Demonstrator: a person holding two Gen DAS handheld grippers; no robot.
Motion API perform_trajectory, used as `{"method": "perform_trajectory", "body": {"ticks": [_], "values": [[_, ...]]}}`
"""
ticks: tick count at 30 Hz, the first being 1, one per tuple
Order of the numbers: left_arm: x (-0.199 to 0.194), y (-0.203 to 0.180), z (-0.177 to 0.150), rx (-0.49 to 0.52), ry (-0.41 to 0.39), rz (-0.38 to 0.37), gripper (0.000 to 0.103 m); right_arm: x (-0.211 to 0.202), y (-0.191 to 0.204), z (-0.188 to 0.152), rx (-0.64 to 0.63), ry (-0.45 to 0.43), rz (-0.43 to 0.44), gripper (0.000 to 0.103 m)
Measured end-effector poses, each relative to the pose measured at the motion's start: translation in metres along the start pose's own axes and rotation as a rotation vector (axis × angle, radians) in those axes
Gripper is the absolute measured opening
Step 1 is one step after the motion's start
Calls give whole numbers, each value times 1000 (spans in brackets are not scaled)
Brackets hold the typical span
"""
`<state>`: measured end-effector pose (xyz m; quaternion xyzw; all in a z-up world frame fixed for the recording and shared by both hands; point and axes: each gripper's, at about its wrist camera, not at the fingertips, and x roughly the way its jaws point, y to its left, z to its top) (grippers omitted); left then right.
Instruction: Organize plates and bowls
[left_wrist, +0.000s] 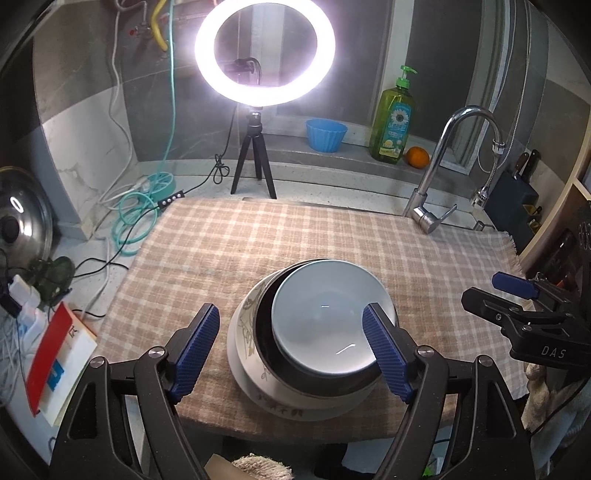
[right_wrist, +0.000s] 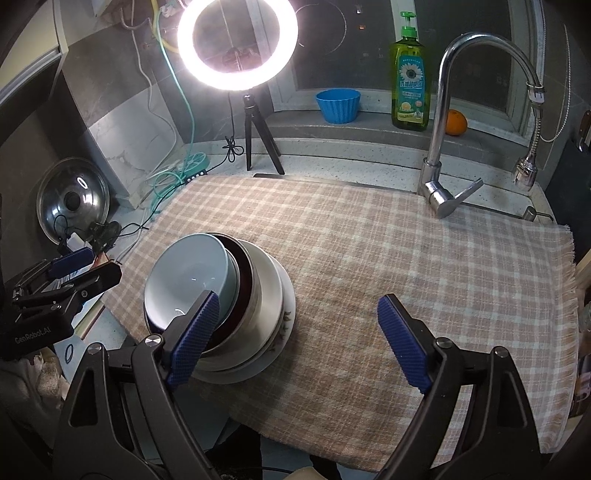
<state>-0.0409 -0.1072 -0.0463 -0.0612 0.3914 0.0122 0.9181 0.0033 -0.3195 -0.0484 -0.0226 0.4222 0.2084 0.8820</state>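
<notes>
A stack of dishes stands on the checked cloth. A pale blue bowl sits tilted on top, inside a dark bowl with a metal rim, on a white floral plate. My left gripper is open and empty, its blue pads either side of the stack's near edge. My right gripper is open and empty just right of the stack; its left pad overlaps the blue bowl in view. The plate shows under the bowls. The right gripper also shows in the left wrist view.
A ring light on a tripod stands behind the cloth. A blue cup, green soap bottle and orange sit on the sill. A faucet is at back right. A pot lid, cables and a red-and-white booklet lie left.
</notes>
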Motion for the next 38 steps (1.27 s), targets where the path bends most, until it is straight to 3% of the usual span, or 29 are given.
{"method": "perform_trajectory", "body": {"ticks": [38], "values": [[-2,5,2,-13,-5,30,80,7,3,3,-20,16,-2,90]]}}
